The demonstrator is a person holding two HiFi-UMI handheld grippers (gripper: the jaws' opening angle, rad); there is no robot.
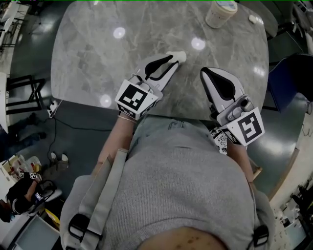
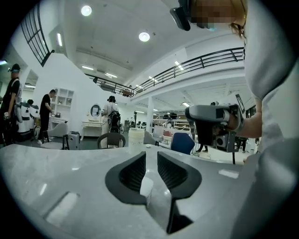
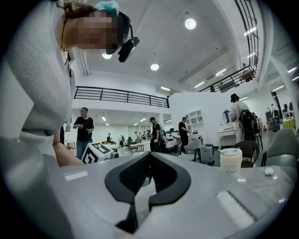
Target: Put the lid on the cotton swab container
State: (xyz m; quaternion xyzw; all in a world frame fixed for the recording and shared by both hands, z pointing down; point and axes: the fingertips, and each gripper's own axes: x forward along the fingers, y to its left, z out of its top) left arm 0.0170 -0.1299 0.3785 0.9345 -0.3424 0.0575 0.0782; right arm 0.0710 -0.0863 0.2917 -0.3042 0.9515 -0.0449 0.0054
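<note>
The cotton swab container (image 1: 221, 12) stands upright without its lid at the table's far edge; it also shows in the left gripper view (image 2: 136, 137) and the right gripper view (image 3: 231, 163). My left gripper (image 1: 172, 57) lies low over the table's near middle. A small white lid (image 1: 179, 55) pokes out past its tips. In the left gripper view the lid (image 2: 145, 186) sits between the narrowed jaws (image 2: 151, 155), and the pads hold it. My right gripper (image 1: 204, 72) rests beside it to the right, shut and empty (image 3: 150, 156).
The grey marble table (image 1: 98, 58) has rounded corners, and its near edge runs just under both grippers. A small white bit (image 1: 254, 19) lies right of the container. Chairs, desks and several people stand beyond the table.
</note>
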